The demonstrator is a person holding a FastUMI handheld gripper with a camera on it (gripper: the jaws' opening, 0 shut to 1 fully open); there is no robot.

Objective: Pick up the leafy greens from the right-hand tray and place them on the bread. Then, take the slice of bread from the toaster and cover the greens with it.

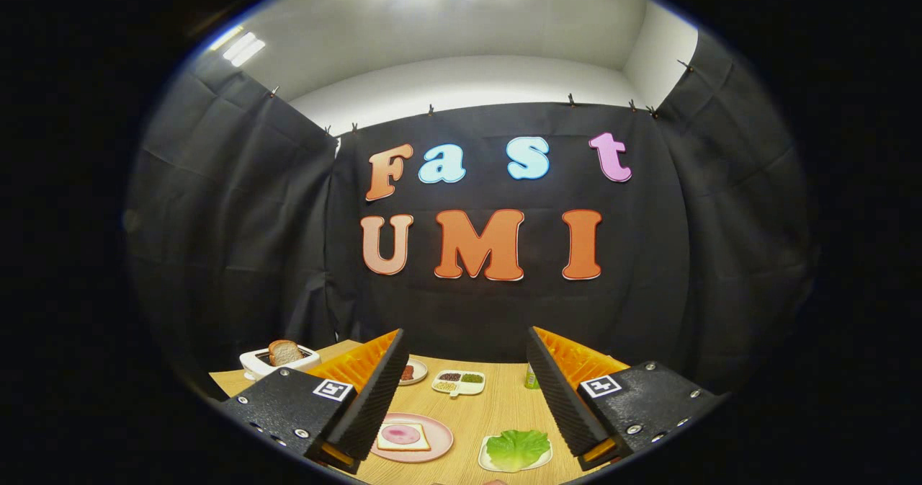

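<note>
gripper (461, 398) held high above the bench (497, 409), fingers spread wide apart, grasping nothing, pointed level toward the back wall rather than down at the work.

leafy greens (517, 447) lying flat on a small white tray (488, 462) near the front edge of the bench, low between the fingers and nearer the right-hand one, almost under its tip. just to the left of that, a pink plate (438, 447) carrying a slice of bread (403, 436) with a pink round of filling on top, close beside the left-hand finger. tray and plate near each other but apart.

toaster (277, 361) at the far left corner, beyond the left finger, with a second bread slice (285, 352) standing upright in its slot. divided dish (459, 382) of small toppings toward the back edge, between the fingers; another small plate partly hidden behind the left finger, and something green tucked behind the right finger, too hidden to name.

judged as the very start: greens not yet lifted. coming move turns on one thing — greens sit below and slightly right of the open fingers, so a tilt downward and a small shift right before closing. leaf looks broader side to side than front to back, thin and floppy, likely needing a low pinch at the edge.
</note>
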